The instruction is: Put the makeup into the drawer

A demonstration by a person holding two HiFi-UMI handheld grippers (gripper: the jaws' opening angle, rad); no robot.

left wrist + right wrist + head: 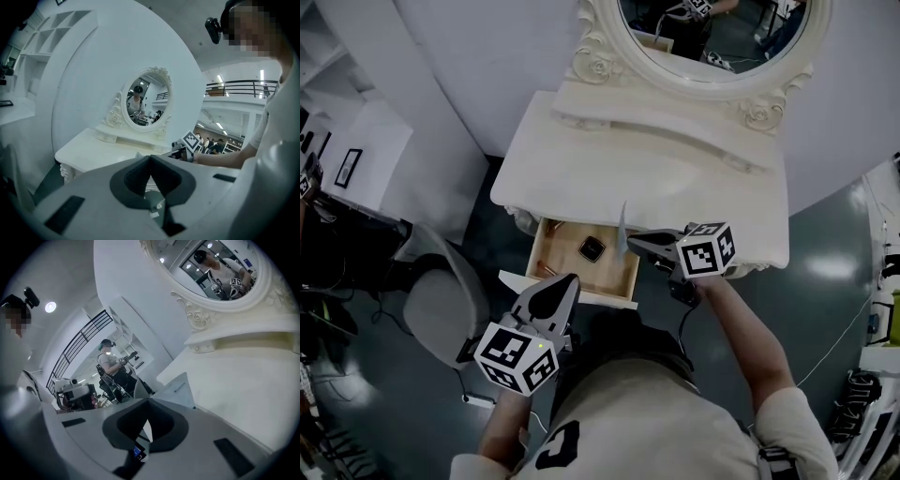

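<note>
Over the open drawer point(610, 272) of the white dressing table point(675, 178), the right gripper point(630, 246) has its jaws pressed together on a thin, pale, flat packet point(623, 228). The packet stands on edge above the drawer's back right corner, where the table's front edge overhangs it. In the right gripper view the packet point(177, 389) rises as a pale wedge from the closed tips of the right gripper point(149, 400), with the bare tabletop and the oval mirror point(220, 273) beyond. Inside the drawer a small black compact point(592, 248) lies near the middle, and a small reddish item point(546, 272), too small to make out, lies near the left wall. The left gripper point(567, 281) hangs over the drawer's front rim at the left. In its own view the left gripper point(150, 160) shows its jaws meeting with nothing between them. A grey chair point(441, 300) stands just left of the table, beside the person's body. Far behind, the right gripper view shows another person point(110, 364) seated among equipment.
</note>
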